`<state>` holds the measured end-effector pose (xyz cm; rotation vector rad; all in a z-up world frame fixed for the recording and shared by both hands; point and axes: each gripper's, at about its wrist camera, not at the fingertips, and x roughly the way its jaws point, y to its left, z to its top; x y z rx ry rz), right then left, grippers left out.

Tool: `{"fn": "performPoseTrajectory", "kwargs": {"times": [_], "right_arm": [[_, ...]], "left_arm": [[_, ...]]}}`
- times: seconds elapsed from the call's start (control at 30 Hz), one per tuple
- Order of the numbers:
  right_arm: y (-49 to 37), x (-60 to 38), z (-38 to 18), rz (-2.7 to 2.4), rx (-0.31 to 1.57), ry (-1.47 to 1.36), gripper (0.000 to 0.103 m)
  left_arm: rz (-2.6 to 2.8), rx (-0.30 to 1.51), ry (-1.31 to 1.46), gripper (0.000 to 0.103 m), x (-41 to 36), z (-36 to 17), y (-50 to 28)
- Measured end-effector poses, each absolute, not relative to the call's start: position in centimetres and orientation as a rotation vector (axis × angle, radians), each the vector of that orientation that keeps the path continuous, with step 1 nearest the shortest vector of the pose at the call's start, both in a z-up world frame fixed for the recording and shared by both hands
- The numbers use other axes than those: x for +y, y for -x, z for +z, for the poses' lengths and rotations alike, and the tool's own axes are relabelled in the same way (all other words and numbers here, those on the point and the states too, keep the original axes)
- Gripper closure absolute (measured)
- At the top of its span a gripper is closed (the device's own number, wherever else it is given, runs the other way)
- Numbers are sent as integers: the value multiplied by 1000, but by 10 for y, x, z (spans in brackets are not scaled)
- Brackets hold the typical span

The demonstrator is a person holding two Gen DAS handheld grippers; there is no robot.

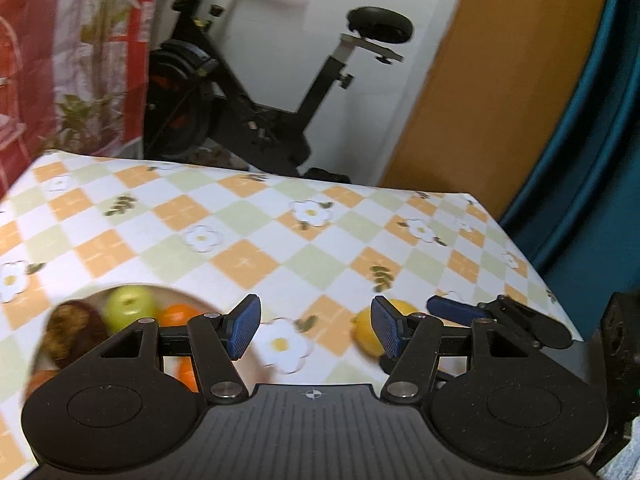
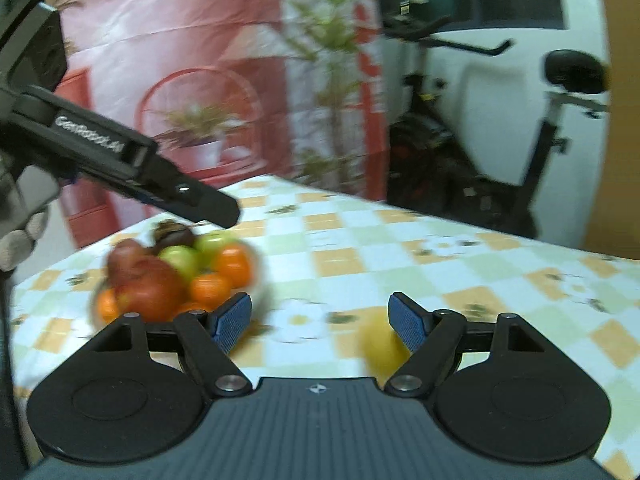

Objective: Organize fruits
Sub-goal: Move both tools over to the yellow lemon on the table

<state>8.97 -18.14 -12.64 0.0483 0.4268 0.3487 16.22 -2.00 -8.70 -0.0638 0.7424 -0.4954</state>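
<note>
On the table (image 2: 460, 280) stands one bowl (image 1: 36, 356) with two green apples (image 2: 178, 258), at least three oranges (image 2: 234, 266), one red apple (image 2: 150, 288) and one dark fruit (image 2: 172, 234). One lemon (image 2: 380, 344) lies apart.

The table (image 1: 248, 256) is covered by a checked cloth printed with flowers. A bowl of fruit (image 2: 256, 280) rests directly on it at near left. A single lemon (image 1: 366, 330) lies apart at near right.

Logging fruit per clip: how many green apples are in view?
2, both at the back of the fruit pile: one green apple in front, another just behind it. More may be hidden under other fruit.
</note>
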Motion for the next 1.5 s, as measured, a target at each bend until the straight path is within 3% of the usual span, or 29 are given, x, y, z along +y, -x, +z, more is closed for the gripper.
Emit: {"fn": "performPoseTrajectory", "kwargs": {"times": [0.6,0.87,0.97,1.5], "right_arm": [[-115,-209,-154,317,526,-109,26],[-122,-217,-158,321,565,-165,40],[-121,-220,-158,321,564,-180,40],[-111,-218,-156,329,553,-178,41]], "left_arm": [[-563,855,56,39,-85,-134,-190],[-591,868,82,39,-89,-143,-192],[-610,870,93,46,-92,-144,-191],[-615,865,54,49,-87,-141,-174]]}}
